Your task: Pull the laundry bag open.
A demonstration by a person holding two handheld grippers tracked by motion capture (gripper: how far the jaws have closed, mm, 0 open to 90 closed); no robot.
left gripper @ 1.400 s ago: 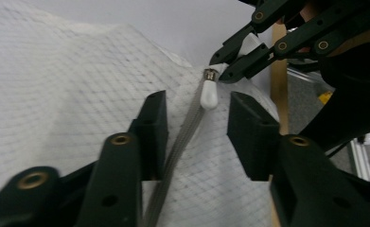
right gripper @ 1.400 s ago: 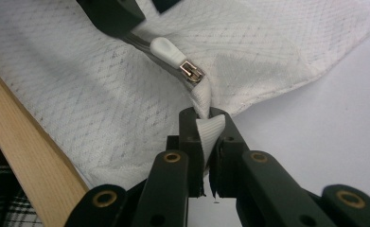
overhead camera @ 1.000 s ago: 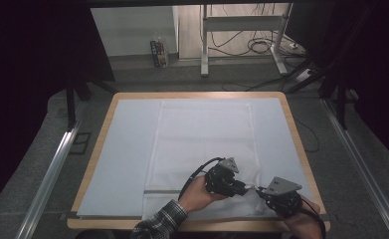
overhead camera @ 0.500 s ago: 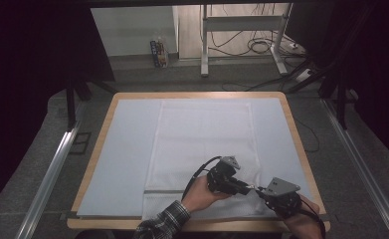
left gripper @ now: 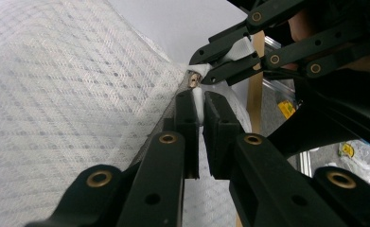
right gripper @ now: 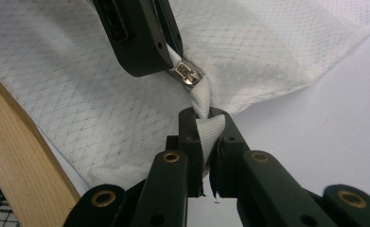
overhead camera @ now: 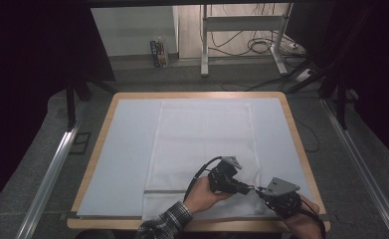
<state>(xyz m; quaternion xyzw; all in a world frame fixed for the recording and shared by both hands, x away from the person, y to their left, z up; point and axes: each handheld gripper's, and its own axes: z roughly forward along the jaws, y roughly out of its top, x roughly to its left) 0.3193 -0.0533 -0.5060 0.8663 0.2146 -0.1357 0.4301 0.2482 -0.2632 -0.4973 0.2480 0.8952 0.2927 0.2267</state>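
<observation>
With my left claw (left gripper: 199, 101) clenched on the zipper pull (right gripper: 188, 74) and right claw (right gripper: 205, 115) grasping the white mesh laundry bag's (overhead camera: 202, 134) lower-right corner, any hard tug risks tab slipping free.

The high view looked forward and down on the whole table (overhead camera: 97, 149) from above the person's side. Each gripper view sat close behind its own jaws, nearly skimming the white mesh bag (left gripper: 69, 94); both shared its zipper slider (right gripper: 188, 73).

Mesh bag (overhead camera: 202, 144) flat on mat (overhead camera: 127, 149), mat on table (overhead camera: 301, 144).
</observation>
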